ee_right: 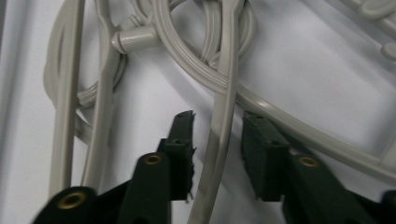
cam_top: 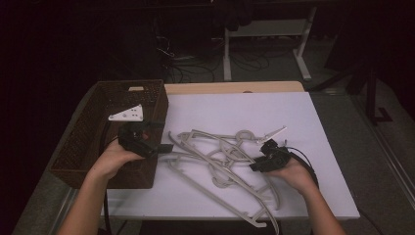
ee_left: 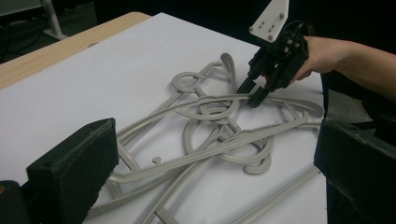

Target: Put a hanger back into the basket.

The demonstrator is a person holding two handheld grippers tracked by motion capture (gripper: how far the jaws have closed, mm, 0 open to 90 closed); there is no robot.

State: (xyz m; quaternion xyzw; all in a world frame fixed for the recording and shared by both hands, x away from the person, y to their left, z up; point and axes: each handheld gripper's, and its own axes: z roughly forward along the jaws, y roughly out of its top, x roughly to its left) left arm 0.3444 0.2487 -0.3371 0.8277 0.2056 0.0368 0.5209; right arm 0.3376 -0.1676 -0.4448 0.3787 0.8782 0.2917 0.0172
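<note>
Between right tool (ee_right: 217, 140) pads: hanger arm (ee_right: 219, 126)

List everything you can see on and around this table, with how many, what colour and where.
hangers: several, exact count unclear, light grey, tangled mid-table
table: one, white top, wooden far edge
basket: one, dark brown woven, on the table's left side
desk frame: one, white, on the floor beyond the table
left gripper: one, black, fingers wide apart, at the basket's right wall
right gripper: one, black, fingers either side of a hanger bar, gaps visible
hands: two, at the near edge
</note>
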